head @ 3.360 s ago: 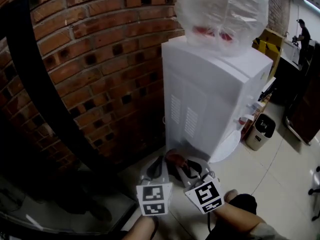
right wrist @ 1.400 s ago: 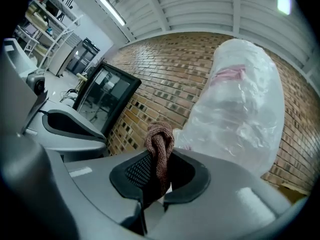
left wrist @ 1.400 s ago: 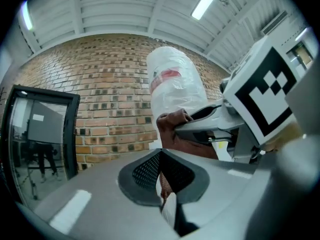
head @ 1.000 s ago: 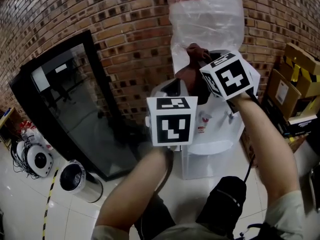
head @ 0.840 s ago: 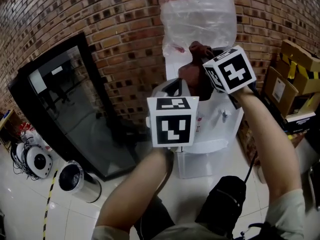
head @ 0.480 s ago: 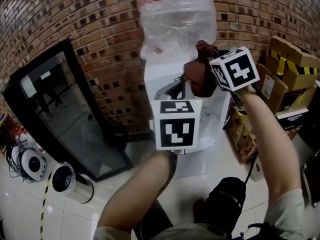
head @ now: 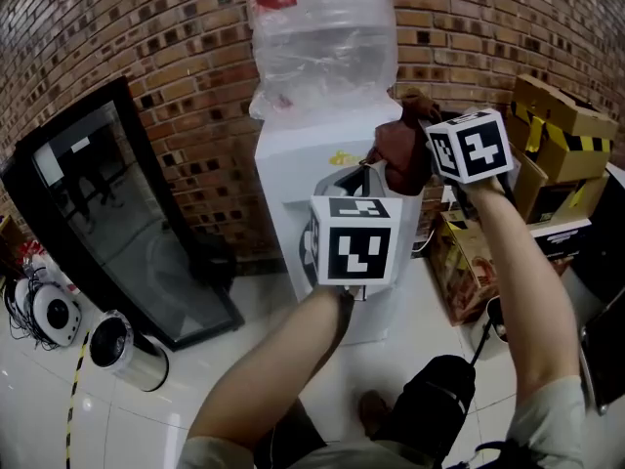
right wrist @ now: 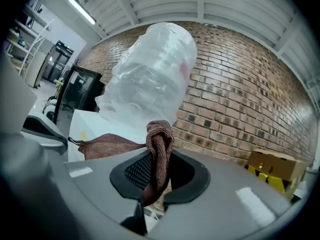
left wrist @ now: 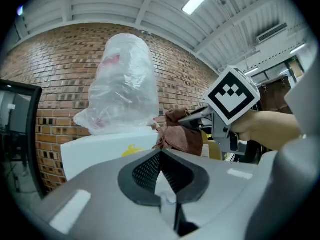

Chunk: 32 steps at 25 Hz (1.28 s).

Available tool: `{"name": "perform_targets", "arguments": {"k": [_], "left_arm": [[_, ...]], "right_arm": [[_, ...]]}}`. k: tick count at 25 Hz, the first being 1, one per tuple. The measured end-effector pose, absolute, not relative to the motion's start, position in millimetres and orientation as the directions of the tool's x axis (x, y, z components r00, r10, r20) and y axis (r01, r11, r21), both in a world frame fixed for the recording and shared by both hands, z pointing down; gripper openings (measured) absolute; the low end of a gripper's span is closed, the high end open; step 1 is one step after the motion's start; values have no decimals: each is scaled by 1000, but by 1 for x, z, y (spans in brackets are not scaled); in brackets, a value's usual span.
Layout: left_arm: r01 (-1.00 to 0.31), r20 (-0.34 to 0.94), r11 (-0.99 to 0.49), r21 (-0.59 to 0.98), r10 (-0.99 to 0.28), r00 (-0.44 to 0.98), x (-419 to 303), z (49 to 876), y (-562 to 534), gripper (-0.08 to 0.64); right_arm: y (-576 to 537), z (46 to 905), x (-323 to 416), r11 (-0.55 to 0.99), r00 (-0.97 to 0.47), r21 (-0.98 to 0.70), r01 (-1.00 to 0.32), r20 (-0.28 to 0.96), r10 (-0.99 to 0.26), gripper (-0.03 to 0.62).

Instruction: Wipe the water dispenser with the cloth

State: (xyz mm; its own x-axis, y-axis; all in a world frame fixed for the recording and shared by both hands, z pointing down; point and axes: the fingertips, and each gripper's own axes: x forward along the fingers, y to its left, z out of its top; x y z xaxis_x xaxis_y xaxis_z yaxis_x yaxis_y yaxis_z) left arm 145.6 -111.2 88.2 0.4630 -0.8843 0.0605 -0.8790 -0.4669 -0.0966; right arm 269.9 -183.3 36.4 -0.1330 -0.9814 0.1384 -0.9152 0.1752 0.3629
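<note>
cloth [right wrist: 159,154] is what my right gripper [right wrist: 155,181] has: the brown fabric is clamped tight between its jaws. one fold stands up above the pads and a loose tail trails off to the left. from the head view, the right gripper [head: 410,149] holds the cloth [head: 398,156] up at the top right corner of the white water dispenser [head: 312,164], just beside the foot of the plastic-wrapped bottle [head: 317,42] that stands on it. whether the fabric actually presses on the white top, i can't tell.

my left gripper [left wrist: 160,159] is clenched on nothing, its dark pads meeting along the middle. it [head: 344,179] hangs in front of the dispenser's upper face, lower than the right one and to its left. looking along it, i see the dispenser's top [left wrist: 105,151], the bottle [left wrist: 125,84], and the cloth [left wrist: 180,134] bunched at the tip of the right gripper [left wrist: 197,118].

behind the dispenser runs a brick wall [head: 146,27]. a dark framed glass panel [head: 107,213] leans against it on the left, with a small bin [head: 122,350] on the floor near its foot. cardboard boxes [head: 557,125] are stacked to the right.
</note>
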Motion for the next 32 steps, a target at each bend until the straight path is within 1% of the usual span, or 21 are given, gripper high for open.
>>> {"name": "perform_targets", "arguments": {"k": [5,8,12,16,21,24,28,32], "left_arm": [[-890,59,-444,-102,-896,440,145,89,-108,0],[-903,49,-408,-135,-913,406,127,88,-100,0],[-934,20,-316,-164,-948,317,70,85,-90,0],[-965,-13,-216,-149,-975,220,2,83,-74,0],[-982,-11,-140,-123,-990,143,-70,86,-61,0],[-986,5,-115,-118,-993,115,-96,96,-57,0],[-989,12,-98,-107,-995,97,-106,108,-59,0],[-988,19,-97,-118,-995,95,-100,115,-69,0]], "right_arm": [[-184,34,269,181,-149,361,-915,114,-982,71],[-166,20,262,169,-171,323,-931,22,-985,71],[-125,-2,207,250,-293,296,-922,-109,-950,72],[-94,2,138,333,-392,290,-897,-176,-903,72],[-85,23,55,350,-432,373,-859,-165,-887,72],[-89,37,20,361,-443,390,-847,-143,-885,72],[-103,61,-6,380,-462,424,-822,-107,-880,72],[-126,83,-1,375,-442,413,-830,-75,-894,72]]}}
